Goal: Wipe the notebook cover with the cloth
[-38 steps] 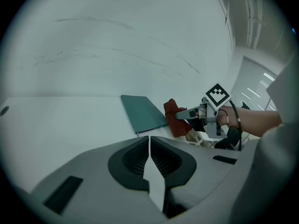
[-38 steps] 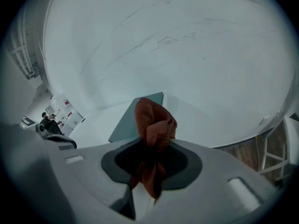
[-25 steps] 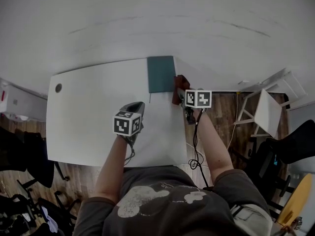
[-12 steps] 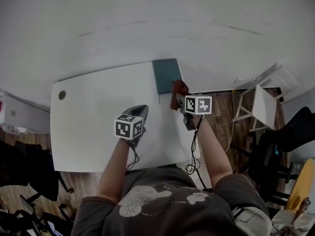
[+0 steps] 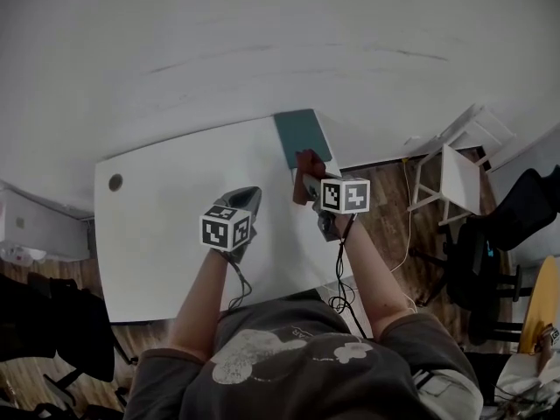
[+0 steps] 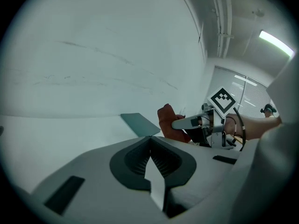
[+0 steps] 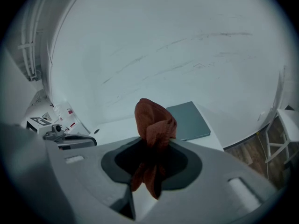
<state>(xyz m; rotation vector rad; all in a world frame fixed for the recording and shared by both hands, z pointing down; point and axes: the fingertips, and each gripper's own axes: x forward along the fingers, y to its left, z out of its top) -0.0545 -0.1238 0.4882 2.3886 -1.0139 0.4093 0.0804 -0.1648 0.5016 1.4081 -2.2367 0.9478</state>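
A teal notebook (image 5: 301,136) (image 6: 139,123) (image 7: 189,120) lies flat at the far right corner of the white table (image 5: 166,226). My right gripper (image 5: 308,182) (image 7: 152,143) is shut on a bunched rust-red cloth (image 5: 307,170) (image 7: 154,122) (image 6: 168,120), held just off the notebook's near end and above the table. The cloth sticks up out of the jaws and hangs below them. My left gripper (image 5: 248,196) (image 6: 150,139) hovers over the middle of the table, to the left of the right one, its jaws shut together with nothing in them.
A white wall runs close behind the table. A round cable hole (image 5: 115,182) sits near the table's left edge. A white chair (image 5: 457,180) stands on the wooden floor to the right, with dark chairs (image 5: 512,226) beyond. A black cable (image 5: 339,274) trails from the right gripper.
The right gripper with the cloth has come away from the notebook's right near corner to just before its near end. The left gripper has barely moved. The head view has shifted.
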